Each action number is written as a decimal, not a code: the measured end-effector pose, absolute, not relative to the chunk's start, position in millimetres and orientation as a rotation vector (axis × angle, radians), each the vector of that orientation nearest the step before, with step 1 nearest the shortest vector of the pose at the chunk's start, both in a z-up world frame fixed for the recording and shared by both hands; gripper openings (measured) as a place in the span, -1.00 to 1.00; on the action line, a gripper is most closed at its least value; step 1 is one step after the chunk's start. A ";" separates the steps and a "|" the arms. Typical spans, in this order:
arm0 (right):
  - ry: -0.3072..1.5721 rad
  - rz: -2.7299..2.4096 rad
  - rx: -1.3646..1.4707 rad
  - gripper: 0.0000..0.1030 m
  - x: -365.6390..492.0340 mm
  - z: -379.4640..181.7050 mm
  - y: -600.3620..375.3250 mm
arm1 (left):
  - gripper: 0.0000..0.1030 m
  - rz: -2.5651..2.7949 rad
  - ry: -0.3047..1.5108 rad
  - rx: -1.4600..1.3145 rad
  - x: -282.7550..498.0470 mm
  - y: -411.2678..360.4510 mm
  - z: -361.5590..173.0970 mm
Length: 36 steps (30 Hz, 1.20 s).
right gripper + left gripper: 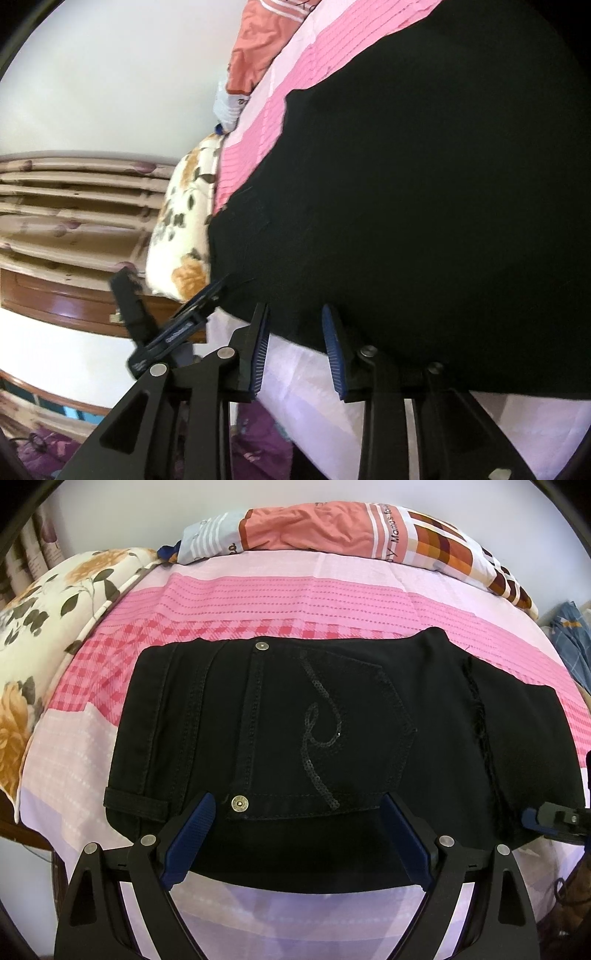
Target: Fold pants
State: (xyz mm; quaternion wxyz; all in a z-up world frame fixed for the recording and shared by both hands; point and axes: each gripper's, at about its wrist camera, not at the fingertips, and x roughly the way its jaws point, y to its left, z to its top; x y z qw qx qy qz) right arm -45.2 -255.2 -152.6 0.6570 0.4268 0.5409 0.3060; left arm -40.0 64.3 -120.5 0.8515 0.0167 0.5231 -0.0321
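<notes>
We hold the left gripper low over the near edge of the black pants, its two blue-padded fingers spread wide apart with nothing between them but the dark cloth lying beneath. Just ahead of the left finger sits a metal rivet at the pocket corner, and beyond it the back pocket with its sequin swirl faces up. That tells us the pants are already doubled into a compact block, waistband side off to our left, the frayed leg hem to our right.

Our right gripper is tilted, its fingers also parted and empty, tips hovering at the pants' near edge with pale sheet showing between them. From the left view, only its tip shows at the far right, beside the pants' right end. We judge both are released because the fold is laid down; whether another fold is meant we cannot say.

Farther out, the pants rest flat on the pink striped bedsheet, chosen, we take it, as a broad soft surface. Beyond lie a patterned pillow ahead and a floral pillow to the left.
</notes>
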 end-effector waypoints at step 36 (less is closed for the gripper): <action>1.370 0.504 1.344 -0.23 -54.4 -187.6 -267.4 | 0.76 -0.077 1.118 0.008 -39.6 67.2 -122.7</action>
